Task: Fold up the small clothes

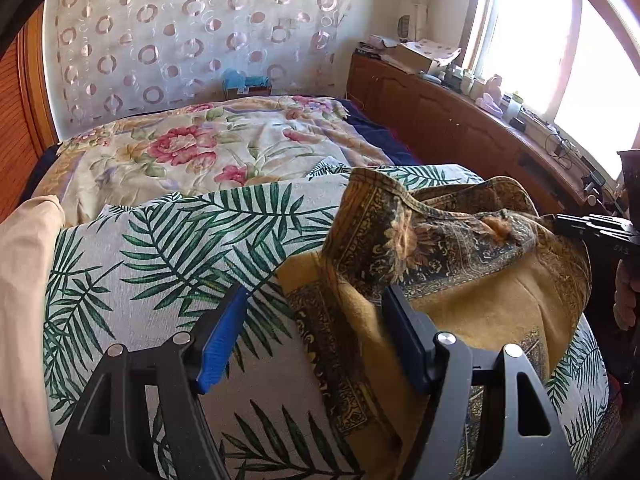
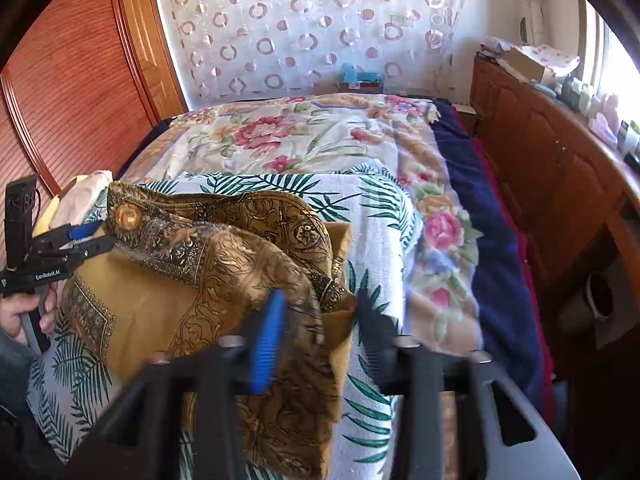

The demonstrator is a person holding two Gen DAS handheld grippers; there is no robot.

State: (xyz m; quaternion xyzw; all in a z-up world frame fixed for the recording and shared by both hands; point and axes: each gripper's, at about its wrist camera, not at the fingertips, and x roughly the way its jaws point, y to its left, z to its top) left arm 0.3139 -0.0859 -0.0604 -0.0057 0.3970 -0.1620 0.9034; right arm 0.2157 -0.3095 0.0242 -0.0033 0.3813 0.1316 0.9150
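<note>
Two folds are bunching the soft mustard paisley cloth [image 1: 460, 248] on the palm-print sheet [image 1: 160, 264]; my left fingers [image 1: 224, 340] are standing spread, while my right fingers [image 2: 266, 344] are blurring and I cannot tell their grip.

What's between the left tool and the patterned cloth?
Nothing visible. The left tool is open right above the near left edge of the patterned cloth, which lies on the palm-leaf sheet.

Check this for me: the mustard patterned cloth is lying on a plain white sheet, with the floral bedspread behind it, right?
Not quite. The sheet under the mustard patterned cloth is not plain white: it is printed with green palm leaves, as the left wrist view shows. The floral bedspread does lie behind it.
</note>
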